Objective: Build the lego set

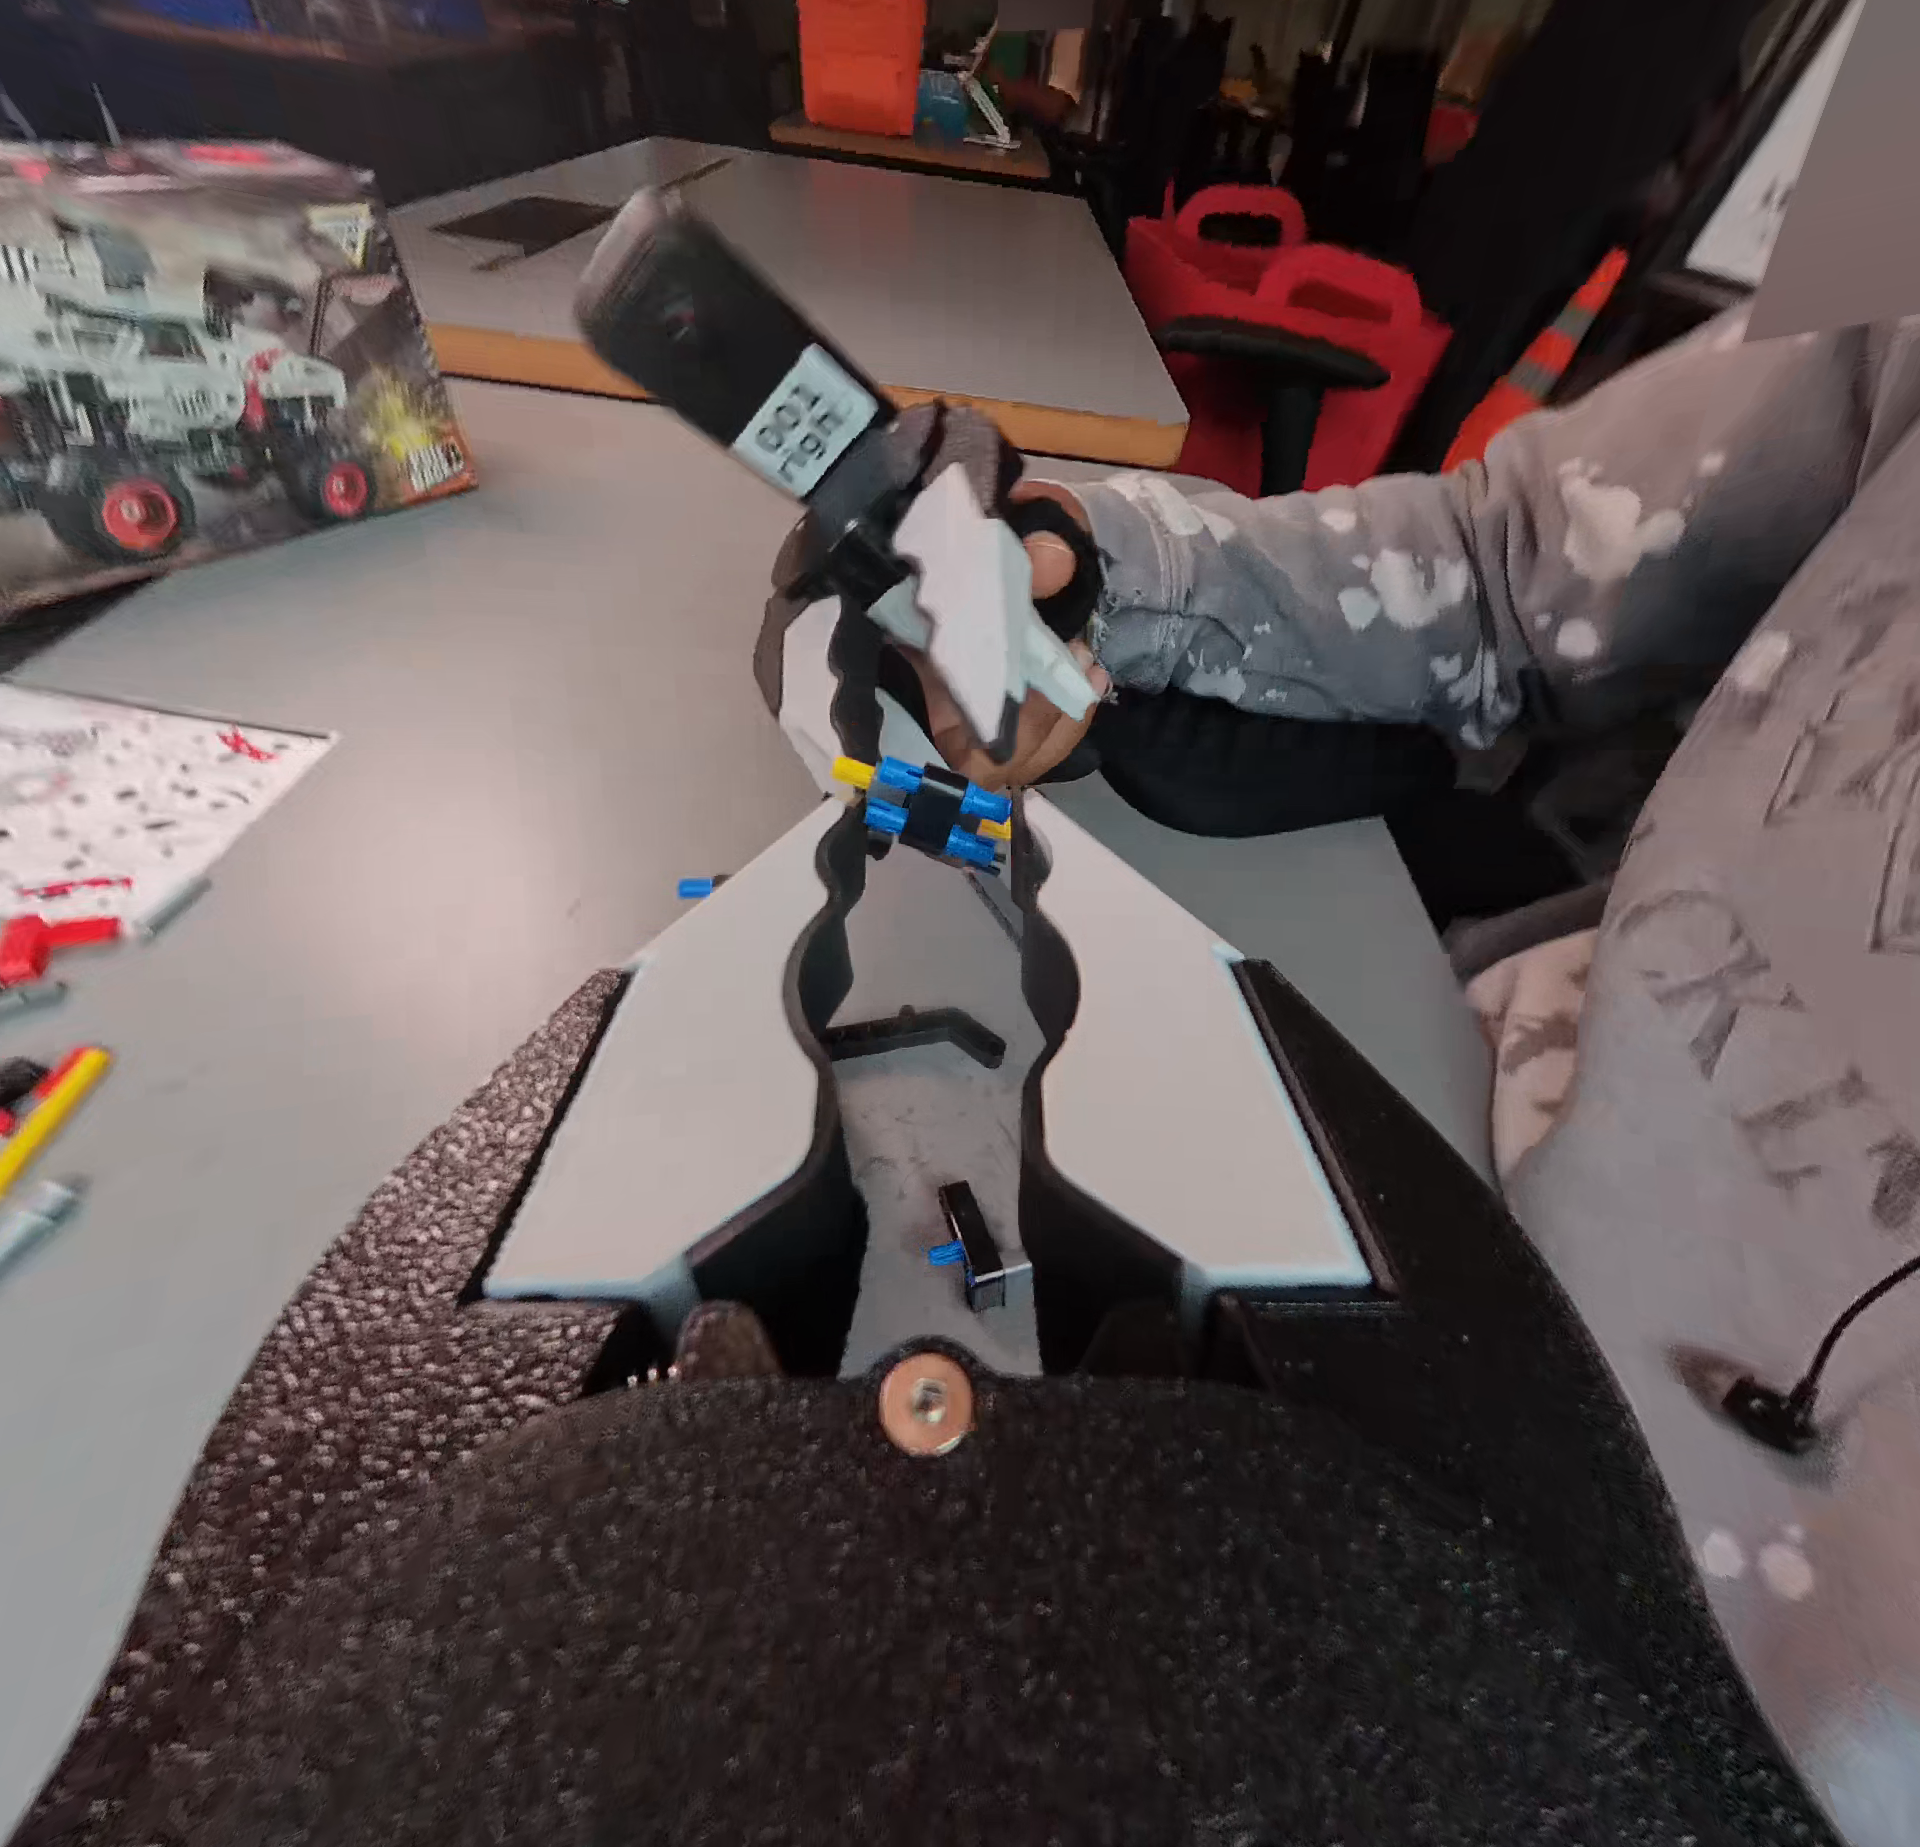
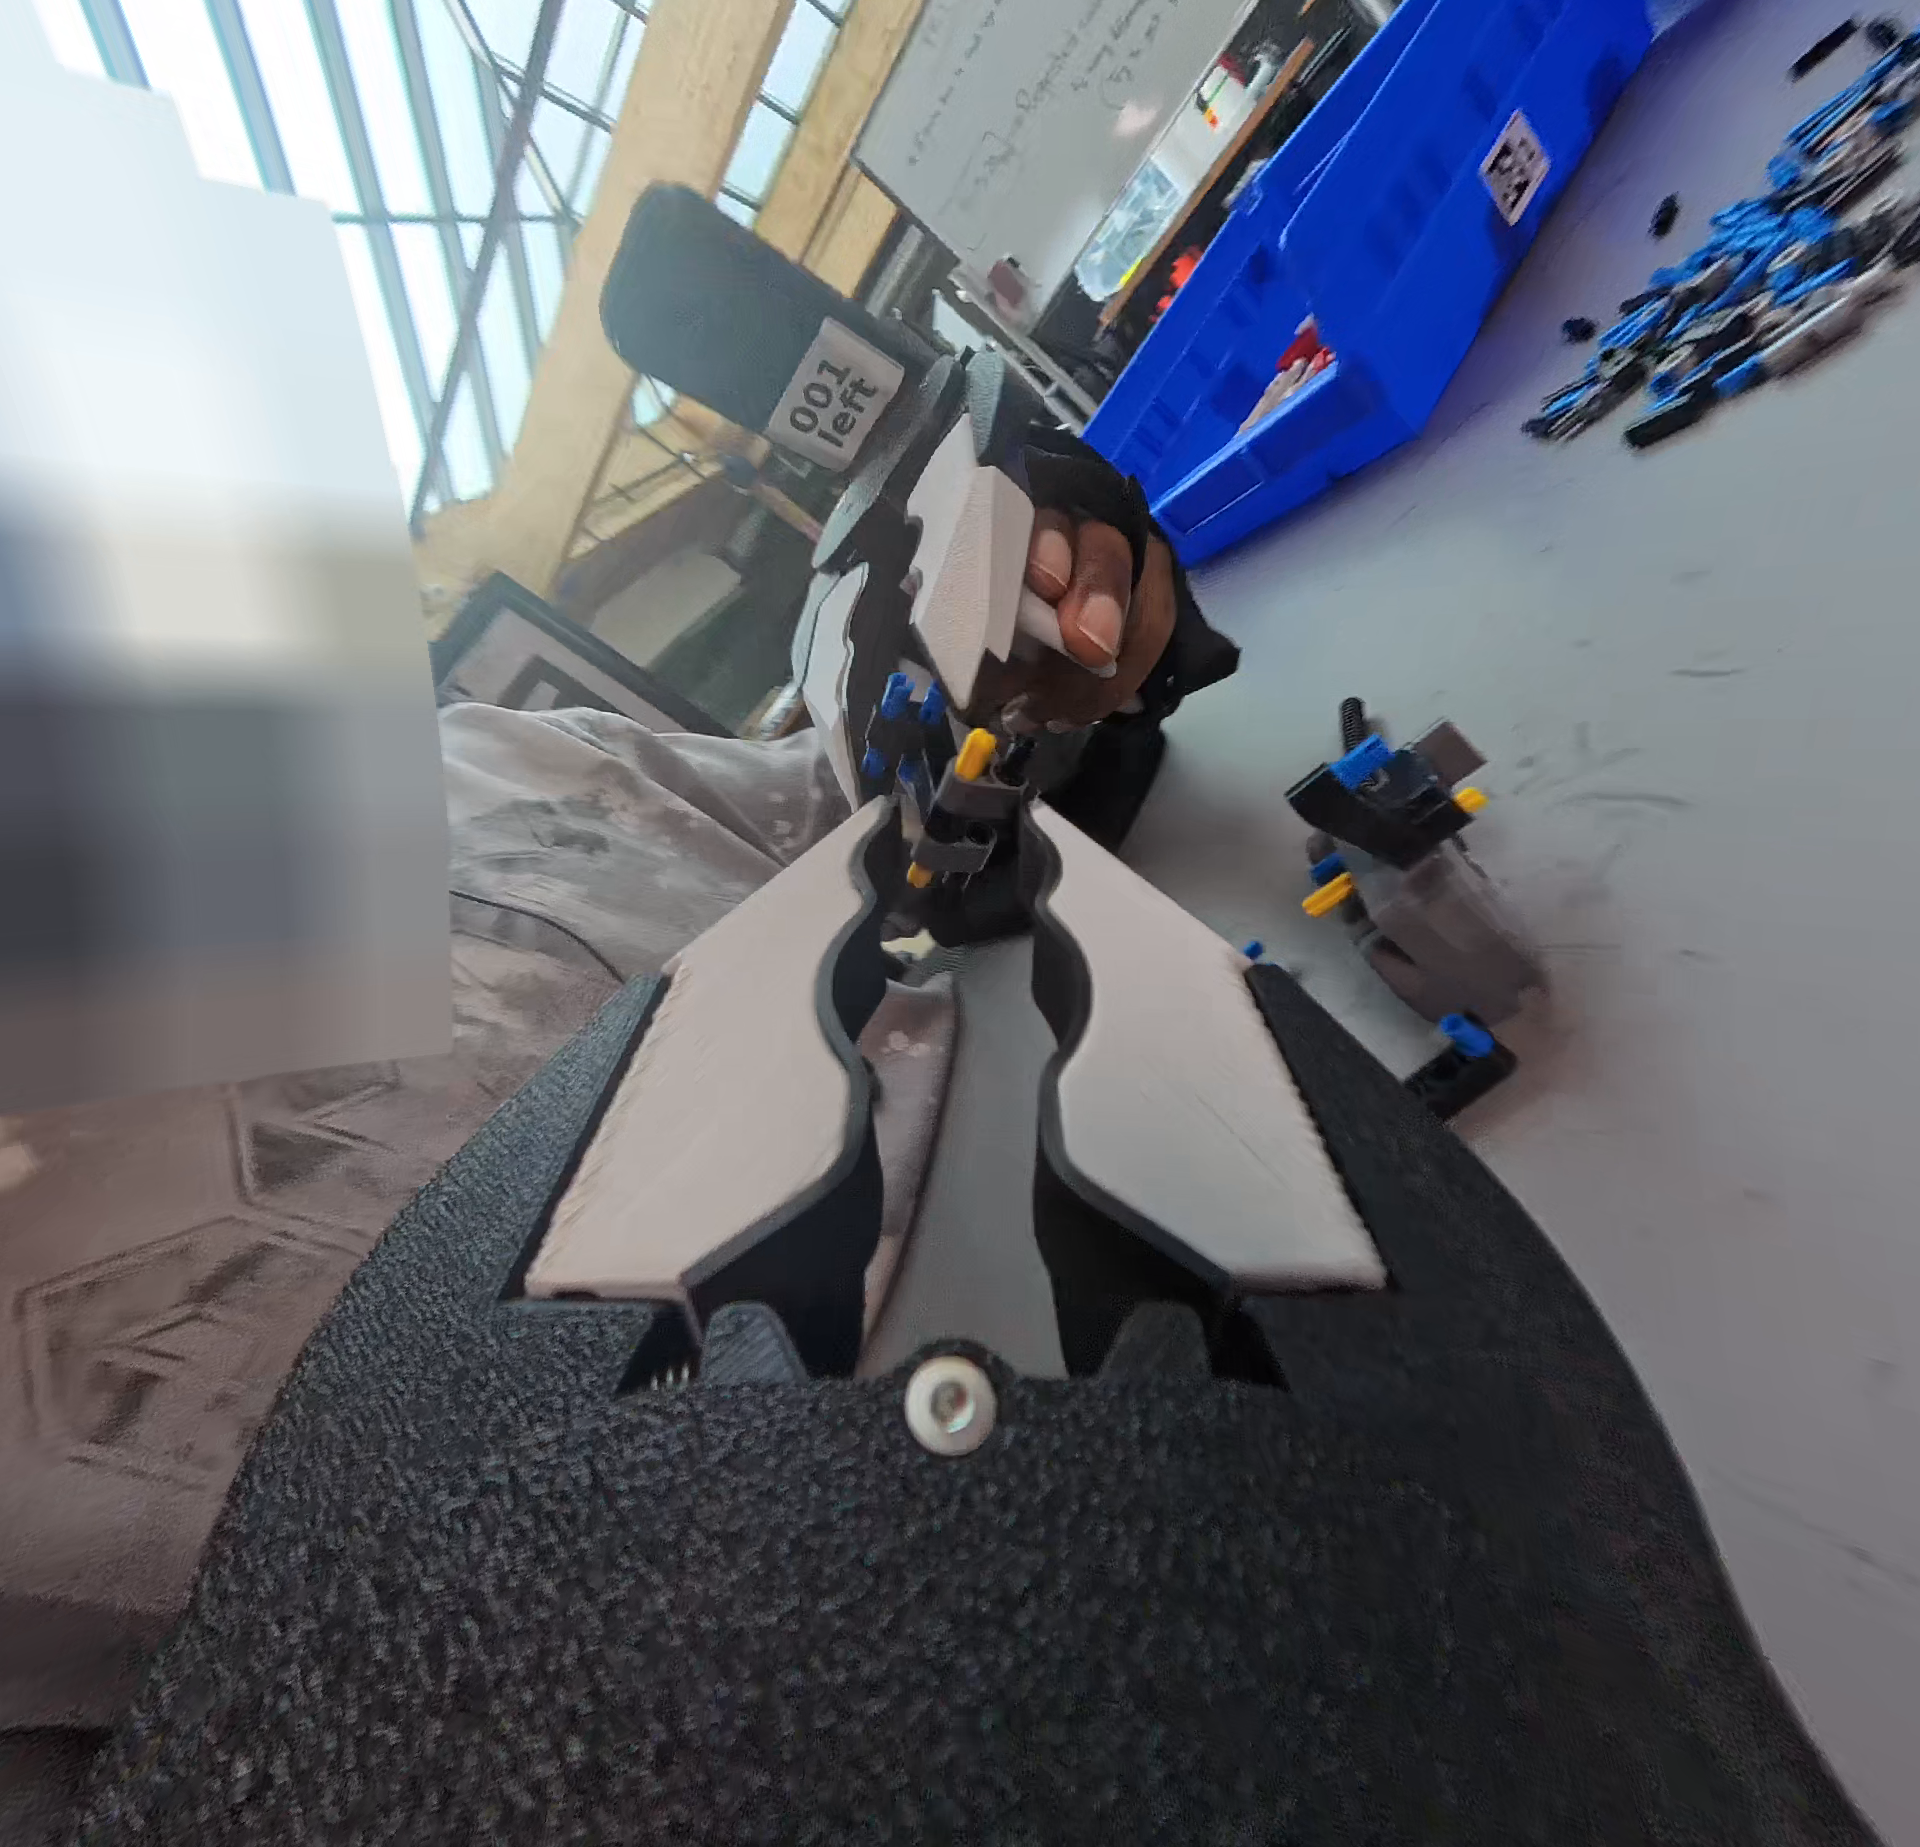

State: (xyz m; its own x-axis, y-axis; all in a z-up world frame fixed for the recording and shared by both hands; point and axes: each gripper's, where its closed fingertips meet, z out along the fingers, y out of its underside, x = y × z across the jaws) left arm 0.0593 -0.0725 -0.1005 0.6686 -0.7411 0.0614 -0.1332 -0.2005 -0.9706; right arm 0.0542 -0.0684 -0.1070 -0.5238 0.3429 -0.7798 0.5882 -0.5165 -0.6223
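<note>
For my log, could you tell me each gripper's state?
Left gripper: shut on the black and blue piece.
Right gripper: shut on the grey piece.

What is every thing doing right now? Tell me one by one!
left gripper: shut on the small black and blue assembly.
right gripper: shut on the grey and yellow piece.
bigger assembly: resting on the table.
set box: standing on the table.

shared workshop, grey worktables [image 1: 831, 239], blue parts bins [image 2: 1382, 270], whiteboard [image 2: 1049, 62], office chair [image 1: 1278, 384]
</note>
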